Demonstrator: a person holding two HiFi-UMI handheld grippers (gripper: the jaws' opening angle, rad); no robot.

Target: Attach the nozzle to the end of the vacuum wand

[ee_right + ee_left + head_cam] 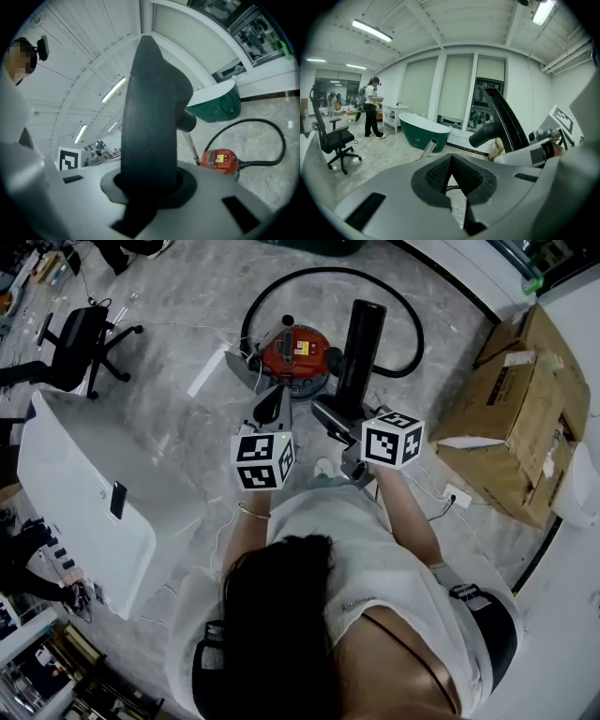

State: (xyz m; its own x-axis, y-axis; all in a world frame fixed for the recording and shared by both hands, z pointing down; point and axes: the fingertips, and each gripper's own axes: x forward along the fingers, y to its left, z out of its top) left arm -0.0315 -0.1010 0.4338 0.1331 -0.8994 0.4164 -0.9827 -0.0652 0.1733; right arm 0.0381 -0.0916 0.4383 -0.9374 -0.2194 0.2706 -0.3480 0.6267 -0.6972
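**Desk:** What is the biggest thing you can see?

**Me:** In the head view it's the cardboard box (516, 418) on my right, with its far side cut off by the frame. Next is the red vacuum (298, 351) on the floor ahead of me. Its black hose (253, 121) loops round behind it.

**Desk:** Where is the nozzle?

**Me:** The black nozzle (152, 117) is in my right gripper (149, 185). The jaws are clamped on its flat body, and it's held in the air just right of the vacuum. It fills the right gripper view, so I can't make out its lower end.

**Desk:** And the wand?

**Me:** I only see parts of it. The metal wand (191, 146) slants up from the vacuum, and its top is hidden behind the nozzle's neck. In the left gripper view only its open tip pokes over the jaw, clear of the nozzle.

**Desk:** What about the left gripper?

**Me:** My left gripper (450, 164) is closed with nothing in it, and the pads are meeting.
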